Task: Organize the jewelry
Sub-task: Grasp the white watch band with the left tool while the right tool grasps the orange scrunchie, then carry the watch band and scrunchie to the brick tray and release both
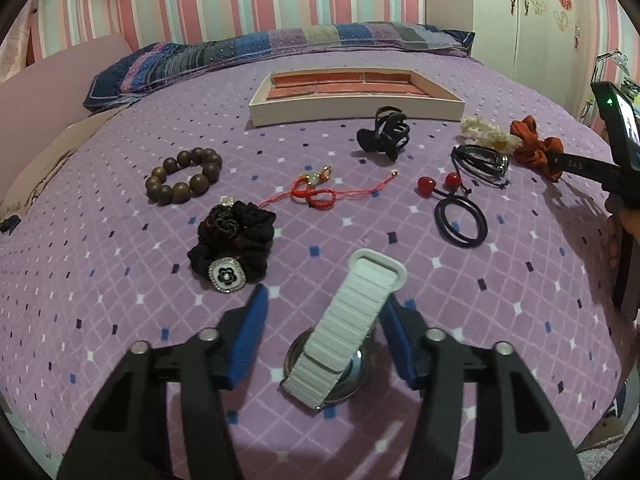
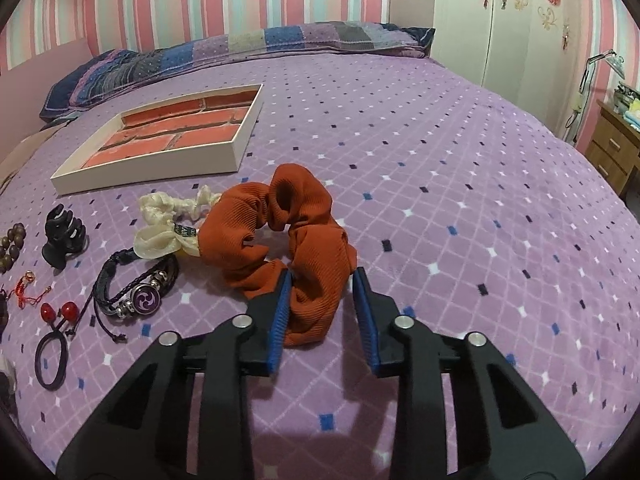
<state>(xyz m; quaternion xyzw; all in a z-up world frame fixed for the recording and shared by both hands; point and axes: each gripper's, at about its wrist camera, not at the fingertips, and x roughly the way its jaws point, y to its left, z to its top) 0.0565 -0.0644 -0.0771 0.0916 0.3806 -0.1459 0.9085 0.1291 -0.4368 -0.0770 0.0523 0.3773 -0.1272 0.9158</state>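
Note:
My left gripper (image 1: 326, 300) is open, its jaws on either side of a watch with a white link strap (image 1: 352, 320) lying on the purple bedspread. My right gripper (image 2: 322, 276) is open around the near part of a rust-orange scrunchie (image 2: 296, 232), which also shows in the left wrist view (image 1: 536, 148). A shallow white tray with a brick-pattern base (image 1: 400, 108) lies further back; it also shows in the right wrist view (image 2: 168, 168). The right gripper's body shows at the right edge of the left wrist view.
Spread on the bed: wooden bead bracelet (image 1: 184, 176), black scrunchie with flower charm (image 1: 232, 240), red cord bracelet (image 1: 316, 192), black claw clip (image 1: 386, 134), cherry hair tie (image 1: 460, 216), leather bracelet (image 2: 136, 292), cream scrunchie (image 2: 168, 220). A pillow (image 1: 240, 52) lies behind; a wooden nightstand (image 2: 616, 144) stands at right.

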